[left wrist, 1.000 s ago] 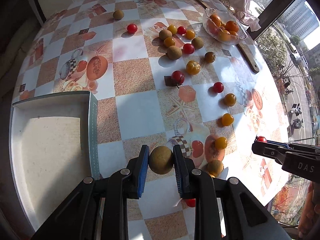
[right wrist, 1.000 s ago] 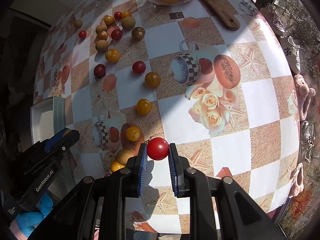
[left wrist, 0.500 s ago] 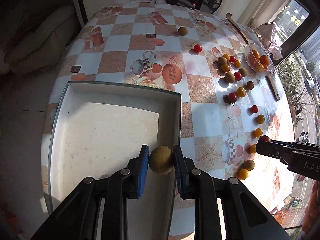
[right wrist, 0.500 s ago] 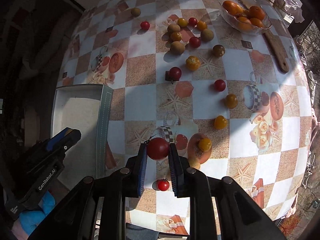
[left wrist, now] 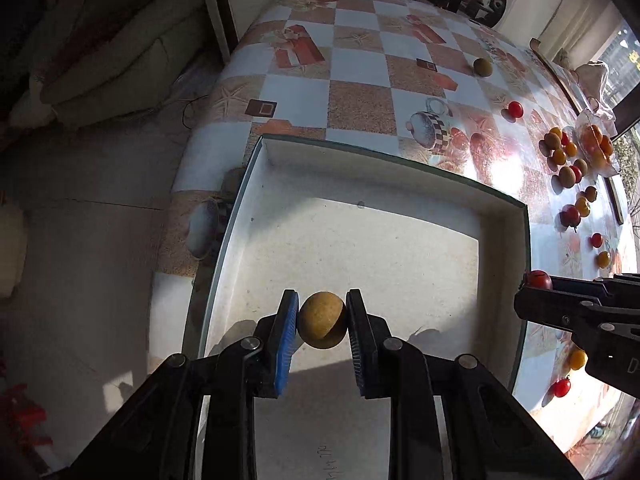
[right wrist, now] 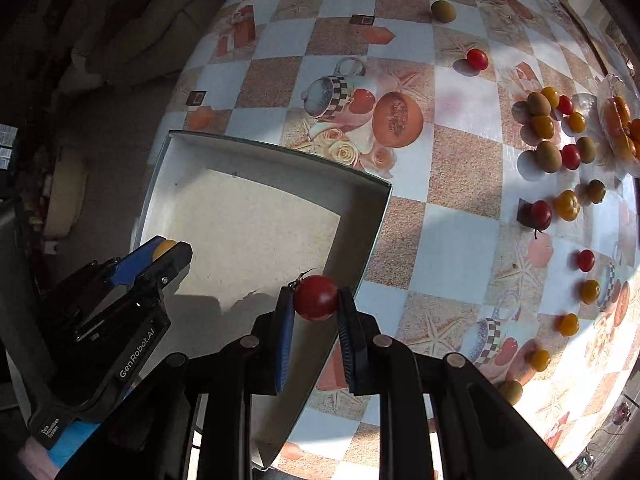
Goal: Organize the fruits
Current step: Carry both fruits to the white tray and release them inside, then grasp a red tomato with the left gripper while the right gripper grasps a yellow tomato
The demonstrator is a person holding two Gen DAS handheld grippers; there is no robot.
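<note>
My left gripper (left wrist: 322,320) is shut on a brown round fruit (left wrist: 321,319) and holds it over the near part of the white tray (left wrist: 360,152). My right gripper (right wrist: 316,304) is shut on a red tomato (right wrist: 315,297) above the tray's right rim (right wrist: 372,240). The right gripper shows at the right of the left wrist view (left wrist: 538,300) with the tomato (left wrist: 539,279). The left gripper shows at the left of the right wrist view (right wrist: 166,250). The tray holds nothing.
Several red, yellow and brown fruits (right wrist: 552,148) lie scattered on the checkered tablecloth (right wrist: 460,240) right of the tray. A glass bowl of oranges (right wrist: 620,124) stands at the far right. A lone brown fruit (right wrist: 443,11) and red tomato (right wrist: 477,59) lie farther off. The table edge drops to the floor on the left.
Both grippers have moved left with their fruits. The left one now hangs over the tray's inside; the right one has reached the tray's right rim.
</note>
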